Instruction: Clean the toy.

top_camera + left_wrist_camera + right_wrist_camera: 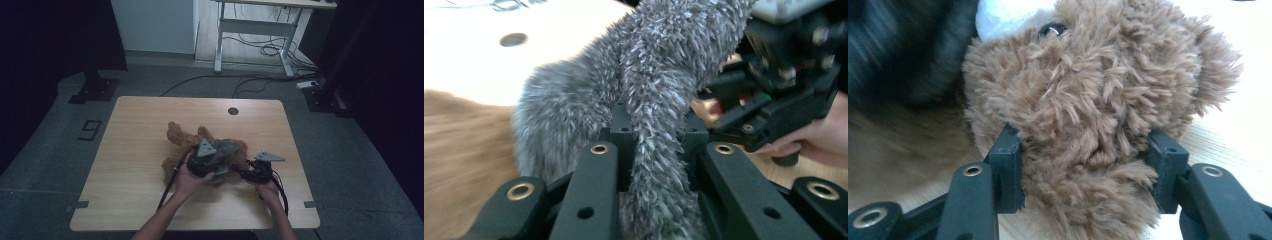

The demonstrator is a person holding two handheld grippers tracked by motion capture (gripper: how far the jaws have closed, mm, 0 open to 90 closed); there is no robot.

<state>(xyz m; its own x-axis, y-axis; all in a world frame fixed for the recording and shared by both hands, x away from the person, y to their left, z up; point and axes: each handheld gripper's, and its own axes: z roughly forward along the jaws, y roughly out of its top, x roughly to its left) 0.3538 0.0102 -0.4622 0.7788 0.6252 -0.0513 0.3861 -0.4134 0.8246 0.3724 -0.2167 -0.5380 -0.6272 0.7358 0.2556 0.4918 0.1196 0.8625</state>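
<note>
A brown plush bear [181,141] lies on the wooden table [140,115] with a grey fuzzy piece of fabric [228,148] over its near end. My left gripper [216,161] is shut on a strand of that grey fuzzy fabric [659,90], which runs down between the jaws [656,131]. My right gripper [244,171] is closed on the bear's head [1098,90], one pad on each side of it [1088,160]. A dark eye [1050,30] and a white muzzle [1008,15] show above. In the left gripper view, the right gripper [774,100] sits close by, a hand behind it.
A round cable hole [233,110] lies near the table's far edge. Beyond the table stands a white desk frame [255,30] with cables on the floor [265,50]. Dark curtains flank both sides. Bare table top spreads to the left and behind the bear.
</note>
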